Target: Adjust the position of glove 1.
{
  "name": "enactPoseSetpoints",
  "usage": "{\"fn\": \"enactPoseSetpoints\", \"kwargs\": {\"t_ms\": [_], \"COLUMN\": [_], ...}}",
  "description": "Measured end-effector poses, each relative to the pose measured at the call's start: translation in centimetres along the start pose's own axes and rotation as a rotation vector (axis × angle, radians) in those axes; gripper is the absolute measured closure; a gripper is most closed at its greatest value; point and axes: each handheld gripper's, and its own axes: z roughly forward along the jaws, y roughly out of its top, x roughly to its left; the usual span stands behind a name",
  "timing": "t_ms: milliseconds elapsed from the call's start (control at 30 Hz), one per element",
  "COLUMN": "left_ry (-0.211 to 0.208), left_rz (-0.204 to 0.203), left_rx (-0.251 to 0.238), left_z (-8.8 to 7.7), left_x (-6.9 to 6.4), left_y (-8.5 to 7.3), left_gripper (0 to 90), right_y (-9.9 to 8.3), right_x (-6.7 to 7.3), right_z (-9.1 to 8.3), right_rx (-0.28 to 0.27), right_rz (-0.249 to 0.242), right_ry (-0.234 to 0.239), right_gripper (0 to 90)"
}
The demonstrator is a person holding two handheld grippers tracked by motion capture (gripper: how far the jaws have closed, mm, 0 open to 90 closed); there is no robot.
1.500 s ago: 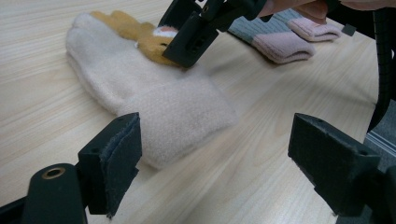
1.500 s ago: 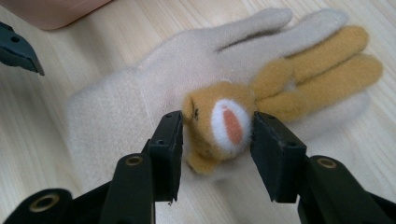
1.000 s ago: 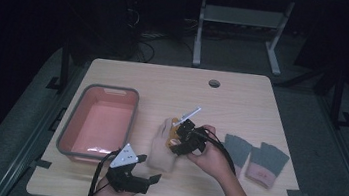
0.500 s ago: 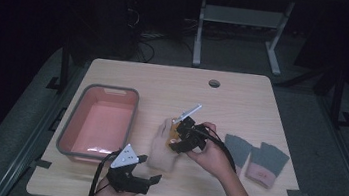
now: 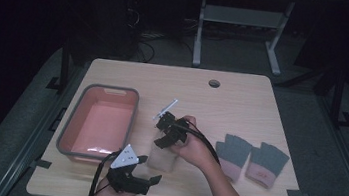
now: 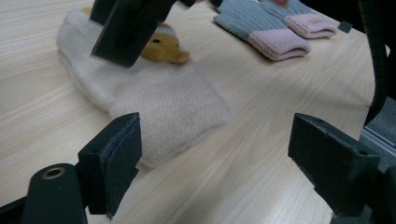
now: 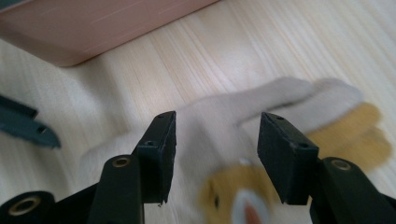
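Note:
A cream glove (image 5: 162,158) with a yellow animal face lies flat at the table's middle. My right gripper (image 5: 164,133) hangs just over its finger end. Its jaws have just been opening and now stand apart on either side of the glove (image 7: 219,126), with their pads off the fabric. My left gripper (image 5: 149,170) rests near the front edge, open, and points at the glove's cuff (image 6: 159,98) with nothing between its jaws. The left gripper view shows one black jaw of the right gripper (image 6: 126,28) over the glove.
A pink bin with a grey rim (image 5: 132,118) stands left of the glove, and its wall (image 7: 93,28) lies close behind the glove. Two grey gloves with pink cuffs (image 5: 231,153) (image 5: 268,162) lie side by side at the right. A cable hole (image 5: 214,83) is at the back.
My right gripper has slid left over the cream glove, and its jaws stand a little wider. The left gripper has not moved.

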Motion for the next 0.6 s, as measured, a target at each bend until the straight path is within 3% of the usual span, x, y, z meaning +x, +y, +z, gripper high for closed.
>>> {"fn": "enactPoseSetpoints", "kwargs": {"t_ms": [233, 600], "left_ry": [-0.005, -0.013], "left_rz": [-0.001, 0.002], "left_rx": [-0.004, 0.005], "left_z": [0.0, 0.3], "left_x": [0.0, -0.3], "left_y": [0.0, 0.0], "left_gripper": [17.5, 17.5], "right_y": [-0.3, -2.5], "right_x": [0.2, -1.2], "right_z": [1.8, 0.6], "right_rx": [0.073, 0.05], "right_rz": [-0.069, -0.04], "right_ry": [-0.056, -0.021], "right_gripper": [46.5, 46.3]}}
